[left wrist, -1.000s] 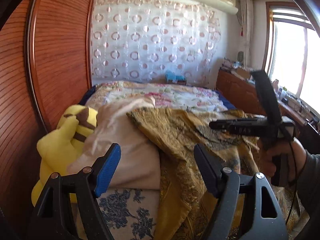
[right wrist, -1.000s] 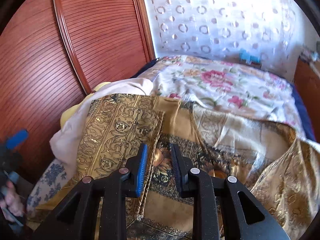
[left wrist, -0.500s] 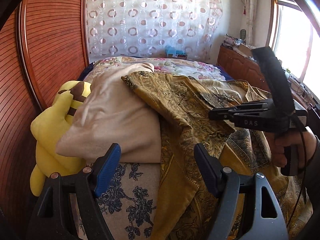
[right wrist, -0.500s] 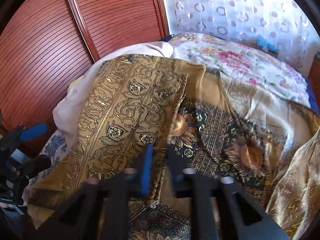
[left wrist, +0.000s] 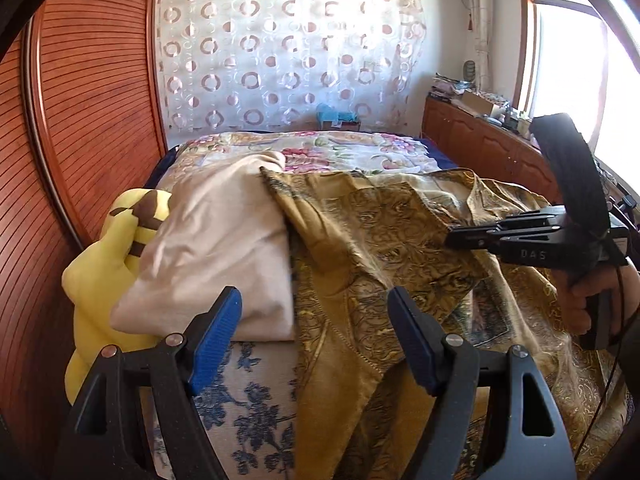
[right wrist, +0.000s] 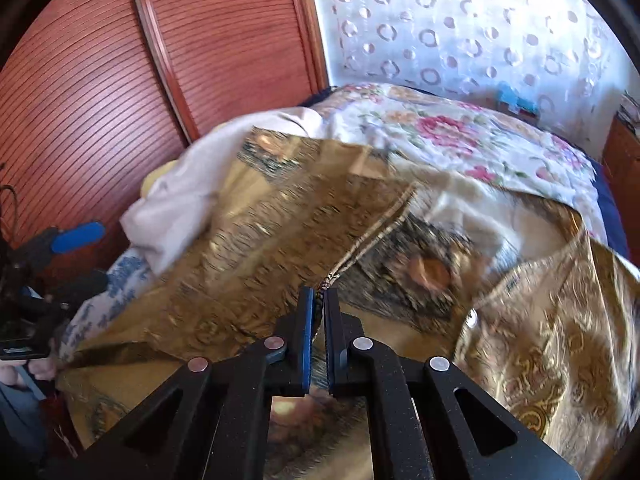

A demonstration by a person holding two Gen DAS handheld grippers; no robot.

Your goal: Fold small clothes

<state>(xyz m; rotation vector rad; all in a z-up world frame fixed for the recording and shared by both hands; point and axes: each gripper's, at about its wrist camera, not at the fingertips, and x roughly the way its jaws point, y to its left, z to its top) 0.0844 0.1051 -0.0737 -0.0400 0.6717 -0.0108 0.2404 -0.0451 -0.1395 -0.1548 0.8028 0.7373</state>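
A gold patterned garment (left wrist: 360, 248) lies spread over the bed, draped partly over a cream pillow (left wrist: 216, 248); it also fills the right wrist view (right wrist: 260, 248). My left gripper (left wrist: 316, 336) is open and empty, held above the garment's near left edge. My right gripper (right wrist: 319, 300) is shut on a fold of the gold garment at its dark-trimmed edge and lifts it; it shows from the side in the left wrist view (left wrist: 452, 238). The left gripper appears at the left edge of the right wrist view (right wrist: 68, 256).
A yellow plush toy (left wrist: 104, 272) sits left of the pillow, against the wooden sliding door (left wrist: 88, 120). A floral bedspread (left wrist: 312, 152) covers the far bed. A wooden cabinet (left wrist: 480, 148) runs along the right under the window.
My right gripper has closed on the garment's edge and is pulling it, so the cloth blurs. My left gripper stays open and has shifted slightly closer to the pillow.
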